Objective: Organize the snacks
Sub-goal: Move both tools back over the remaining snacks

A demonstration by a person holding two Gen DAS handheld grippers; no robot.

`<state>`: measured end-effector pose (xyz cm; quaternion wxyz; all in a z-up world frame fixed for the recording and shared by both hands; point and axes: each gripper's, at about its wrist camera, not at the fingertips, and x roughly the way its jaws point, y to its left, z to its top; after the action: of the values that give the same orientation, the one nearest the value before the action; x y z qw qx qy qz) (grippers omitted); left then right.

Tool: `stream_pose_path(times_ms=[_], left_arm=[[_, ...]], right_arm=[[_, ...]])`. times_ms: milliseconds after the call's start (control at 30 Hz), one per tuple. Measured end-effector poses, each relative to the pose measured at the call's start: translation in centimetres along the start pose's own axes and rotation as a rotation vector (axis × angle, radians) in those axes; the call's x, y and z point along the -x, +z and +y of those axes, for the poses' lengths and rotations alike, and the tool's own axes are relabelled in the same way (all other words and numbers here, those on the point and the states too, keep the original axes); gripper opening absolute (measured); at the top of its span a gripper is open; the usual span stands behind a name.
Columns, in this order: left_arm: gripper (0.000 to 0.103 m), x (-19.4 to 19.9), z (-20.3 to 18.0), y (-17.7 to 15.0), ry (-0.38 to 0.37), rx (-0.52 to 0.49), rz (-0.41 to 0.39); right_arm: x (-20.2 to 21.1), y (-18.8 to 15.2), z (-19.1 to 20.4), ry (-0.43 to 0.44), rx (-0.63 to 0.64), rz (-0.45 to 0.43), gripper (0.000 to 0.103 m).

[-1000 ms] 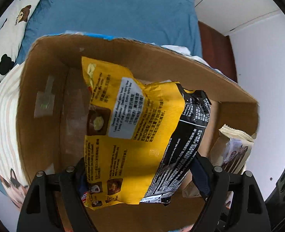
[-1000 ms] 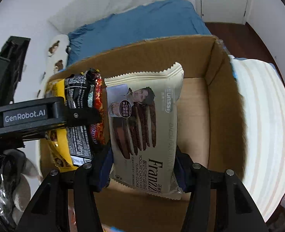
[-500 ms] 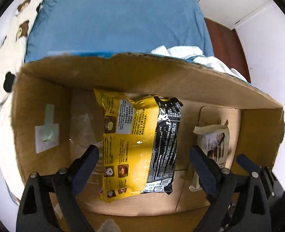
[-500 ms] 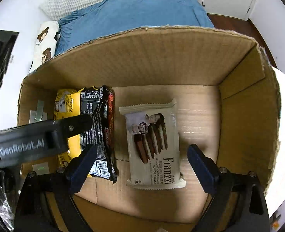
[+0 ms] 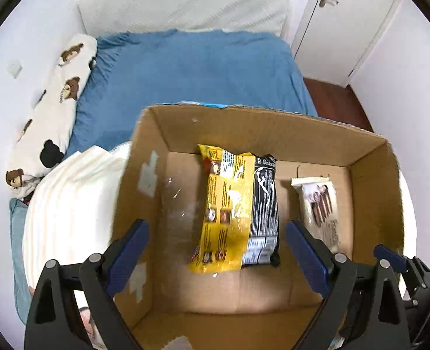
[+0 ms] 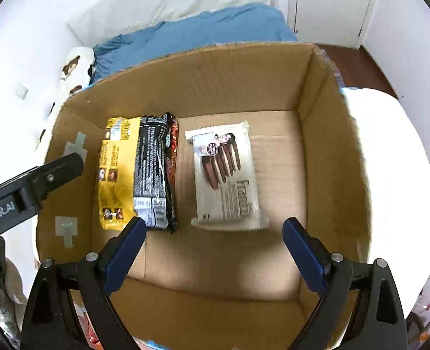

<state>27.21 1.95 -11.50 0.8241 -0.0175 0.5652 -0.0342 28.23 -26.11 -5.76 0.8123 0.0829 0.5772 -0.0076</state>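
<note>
An open cardboard box (image 5: 273, 125) (image 6: 215, 67) sits on a bed. On its floor lies a yellow and black snack bag (image 5: 238, 207) (image 6: 136, 172), and to the right of it a cream biscuit pack (image 5: 320, 204) (image 6: 226, 175) with chocolate sticks printed on it. My left gripper (image 5: 216, 250) hangs open above the yellow bag, holding nothing. Over the biscuit pack's near end my right gripper (image 6: 215, 245) is open too, clear of the pack. The left gripper's black arm (image 6: 31, 183) shows at the left of the right wrist view.
A blue sheet (image 5: 191, 73) covers the bed behind the box. A bear-print pillow (image 5: 51, 110) lies at the left and a striped white cushion (image 5: 69, 204) presses against the box's left wall. A white door (image 5: 343, 20) and wooden floor (image 5: 331, 96) are at the far right.
Both grippers let go of their packs, which now lie flat on the box floor. Both jaws opened wide and both grippers rose away from the box.
</note>
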Motion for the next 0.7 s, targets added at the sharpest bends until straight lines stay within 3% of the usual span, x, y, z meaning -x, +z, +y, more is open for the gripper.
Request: stream_pose_path(times_ms=[133, 367, 567, 700], left_arm=[[0.096, 3.8, -0.3, -2.6, 0.016, -0.025, -0.093], [0.096, 8.2, 0.4, -5.6, -0.002, -0.049, -0.167], [0.096, 10.6, 1.9, -10.3, -0.019, -0.036, -0.162], [0.096, 10.1, 3.1, -15.2, 0.055, -0.041, -0.128]], right_arm=[[2.9, -0.8, 1.0, 0.002, 0.001, -0.076, 0.097], [8.0, -4.5, 2.4, 0.049, 0.003, -0.158, 0.097], [10.3, -10.6, 2.3, 0.093, 0.021, -0.121, 0.097], [8.8, -15.1, 1.0, 0.111, 0.003, -0.038, 0.097]])
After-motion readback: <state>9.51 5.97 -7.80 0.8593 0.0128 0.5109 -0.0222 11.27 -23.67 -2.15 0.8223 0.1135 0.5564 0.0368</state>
